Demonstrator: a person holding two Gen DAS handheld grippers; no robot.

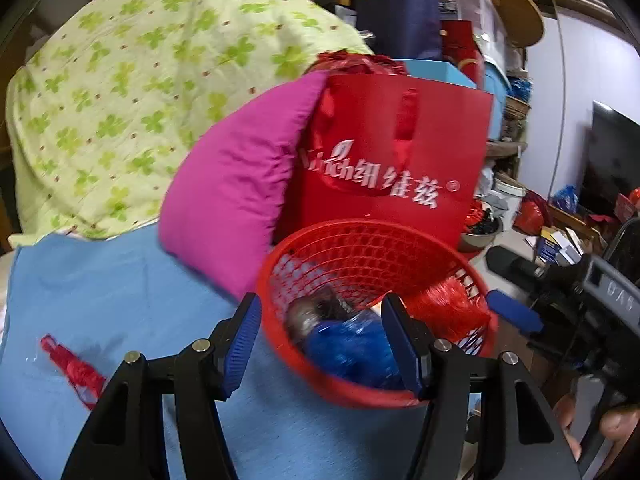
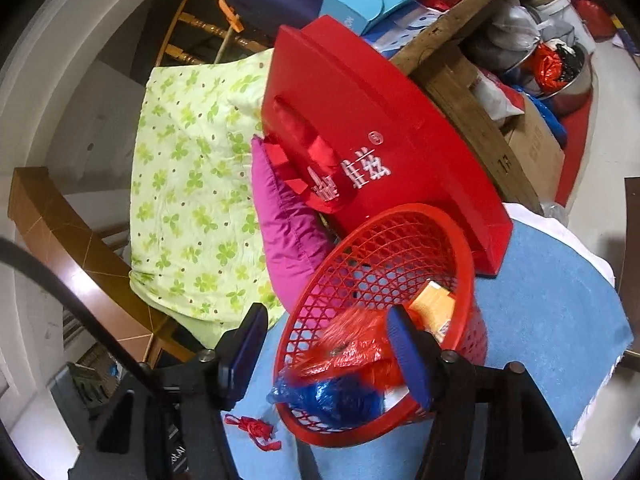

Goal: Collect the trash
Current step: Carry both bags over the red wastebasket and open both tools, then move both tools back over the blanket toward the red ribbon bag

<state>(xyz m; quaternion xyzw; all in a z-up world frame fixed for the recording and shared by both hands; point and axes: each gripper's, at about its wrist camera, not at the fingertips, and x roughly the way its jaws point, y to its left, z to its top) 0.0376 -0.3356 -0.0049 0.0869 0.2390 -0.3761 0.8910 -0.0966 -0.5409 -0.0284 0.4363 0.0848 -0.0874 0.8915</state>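
Since everything in that red mesh basket [image 1: 376,312] is bags and wrappers, this trash should handle super light and squishy, nothing fragile, though the plastic looks a bit slippery. The basket sits on the blue cloth [image 1: 100,300], right near the cloth's front edge, with the red gift bag [image 1: 396,152] just behind it. Inside are a crumpled blue plastic bag [image 1: 352,348], a red mesh-like wrapper [image 2: 352,344] and an orange packet [image 2: 434,304].

One scrap isn't in yet: a small red tassel thing [image 1: 72,364] lying on the cloth toward its left edge. I'd pinch it at the bunched middle, it's floppy and will dangle.

Left gripper [image 1: 320,344] has its jaws spread about halfway over the basket rim, nothing pinched. Right gripper [image 2: 328,352] looks the same, half spread, with the red wrapper loose between them, apparently dropping in.
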